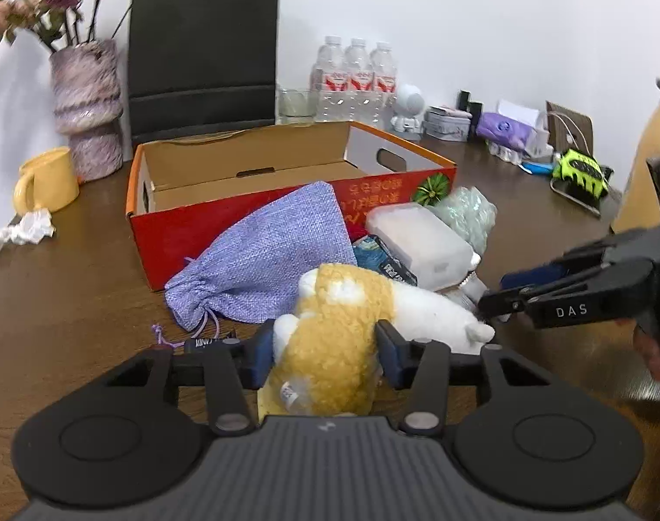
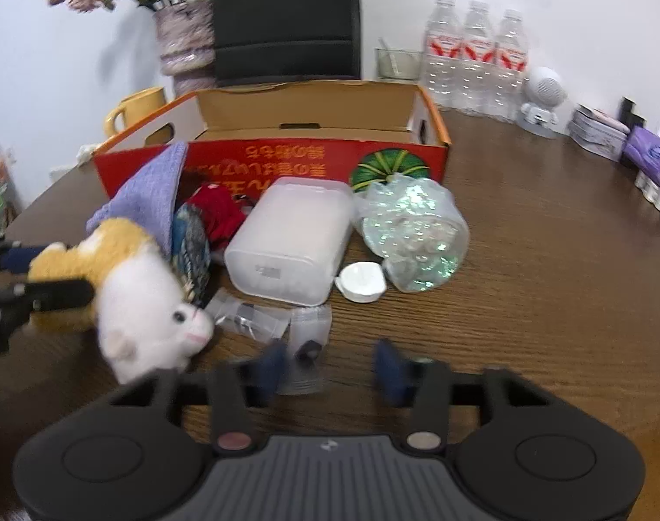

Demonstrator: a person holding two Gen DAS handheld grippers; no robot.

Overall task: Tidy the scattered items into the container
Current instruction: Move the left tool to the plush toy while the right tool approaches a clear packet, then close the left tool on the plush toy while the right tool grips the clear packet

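My left gripper (image 1: 325, 356) is shut on a yellow and white plush toy (image 1: 338, 330), its blue pads pressing into the body. The toy lies in front of the open red cardboard box (image 1: 243, 136), beside a purple pouch (image 1: 264, 256), a translucent plastic case (image 1: 421, 239) and a glittery clear bag (image 1: 466, 212). In the right wrist view my right gripper (image 2: 330, 371) is blurred, its jaws apart over the table. A small clear plastic piece (image 2: 306, 362) sits by its left finger, and clear packets (image 2: 251, 317) and a white lid (image 2: 361, 281) lie just ahead.
A yellow mug (image 1: 47, 182), a vase of dried flowers (image 1: 89, 108) and crumpled paper (image 1: 21, 232) stand left of the box. A black bag (image 1: 204, 52), water bottles (image 1: 356, 82), a white figurine (image 1: 410, 108) and a green glove (image 1: 581, 171) line the back and right.
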